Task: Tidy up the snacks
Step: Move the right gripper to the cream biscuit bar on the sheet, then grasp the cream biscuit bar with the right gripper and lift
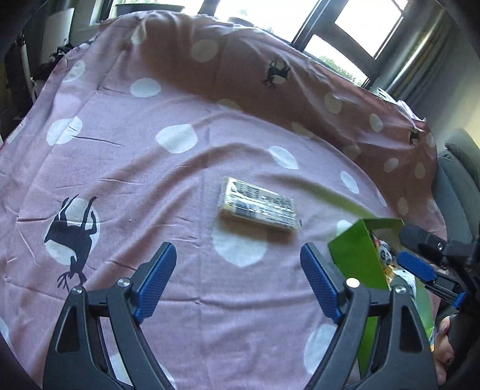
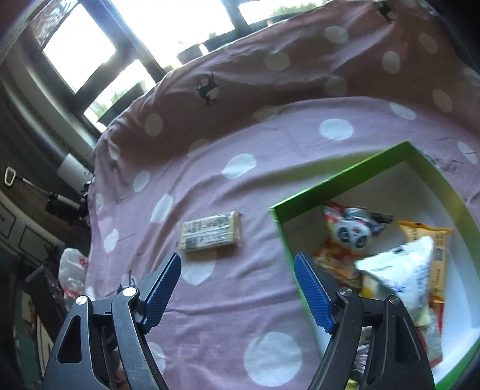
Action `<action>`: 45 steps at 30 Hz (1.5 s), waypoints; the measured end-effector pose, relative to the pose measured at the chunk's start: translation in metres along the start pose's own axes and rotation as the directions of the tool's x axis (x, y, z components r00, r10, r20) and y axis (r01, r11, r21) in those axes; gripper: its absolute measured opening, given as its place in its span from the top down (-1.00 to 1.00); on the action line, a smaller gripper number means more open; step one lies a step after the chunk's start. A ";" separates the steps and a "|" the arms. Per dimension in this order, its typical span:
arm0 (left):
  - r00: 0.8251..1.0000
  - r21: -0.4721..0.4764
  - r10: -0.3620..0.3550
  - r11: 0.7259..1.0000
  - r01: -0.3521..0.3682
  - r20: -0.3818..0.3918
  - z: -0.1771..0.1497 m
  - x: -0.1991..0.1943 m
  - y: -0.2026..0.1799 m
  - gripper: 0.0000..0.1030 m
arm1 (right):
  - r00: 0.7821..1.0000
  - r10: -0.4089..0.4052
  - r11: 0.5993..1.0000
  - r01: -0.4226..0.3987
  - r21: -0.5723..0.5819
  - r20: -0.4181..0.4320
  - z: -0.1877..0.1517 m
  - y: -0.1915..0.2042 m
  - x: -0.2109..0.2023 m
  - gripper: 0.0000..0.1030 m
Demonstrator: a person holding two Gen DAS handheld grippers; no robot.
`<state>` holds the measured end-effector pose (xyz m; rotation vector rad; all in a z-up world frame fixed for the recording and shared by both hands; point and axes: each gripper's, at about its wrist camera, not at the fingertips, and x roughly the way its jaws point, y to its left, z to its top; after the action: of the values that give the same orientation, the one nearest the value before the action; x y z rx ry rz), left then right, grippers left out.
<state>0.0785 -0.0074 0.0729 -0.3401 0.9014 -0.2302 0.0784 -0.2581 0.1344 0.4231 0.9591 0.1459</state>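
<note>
Left gripper (image 1: 237, 279) wide, empty, above cloth (image 1: 126, 168); right gripper (image 2: 238, 289) wide, empty, at box (image 2: 336, 183) edge. Bar (image 1: 259, 207) flat on cloth, left of box. Approach bar straight down, close across narrow side, then lift into box

backlit by blown-out windows (image 1: 354, 27); fisheye edges dark, slight blur.

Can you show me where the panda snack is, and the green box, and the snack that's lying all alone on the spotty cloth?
panda snack (image 2: 352, 232): right wrist view, on the panda's face.
green box (image 2: 336, 183): right wrist view, on its green rim.
lone snack (image 1: 259, 205): left wrist view, on the wrapper's middle.
</note>
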 end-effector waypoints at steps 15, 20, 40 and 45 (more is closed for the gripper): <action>0.993 0.049 0.034 0.998 -0.029 -0.112 0.041 0.082 -0.002 -0.38 | 0.974 -0.048 0.998 0.040 -0.043 -0.220 0.032 0.022 0.141 -0.52; 0.993 0.086 0.041 0.996 -0.032 -0.110 0.042 0.094 -0.003 -0.25 | 0.972 0.002 1.000 -0.008 -0.025 -0.236 0.029 0.016 0.157 -0.52; 0.999 0.146 0.041 0.989 -0.039 -0.009 0.008 0.009 -0.041 0.01 | 0.984 0.102 0.994 -0.107 -0.023 -0.148 0.003 0.026 0.075 -0.24; 0.999 0.147 0.019 0.989 -0.025 0.042 -0.021 -0.027 -0.048 0.01 | 0.992 0.079 0.993 -0.086 -0.075 -0.098 -0.020 0.033 0.038 -0.24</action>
<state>0.0431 -0.0466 0.0982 -0.1970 0.8429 -0.2673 0.0859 -0.2104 0.1088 0.3858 1.0265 0.2802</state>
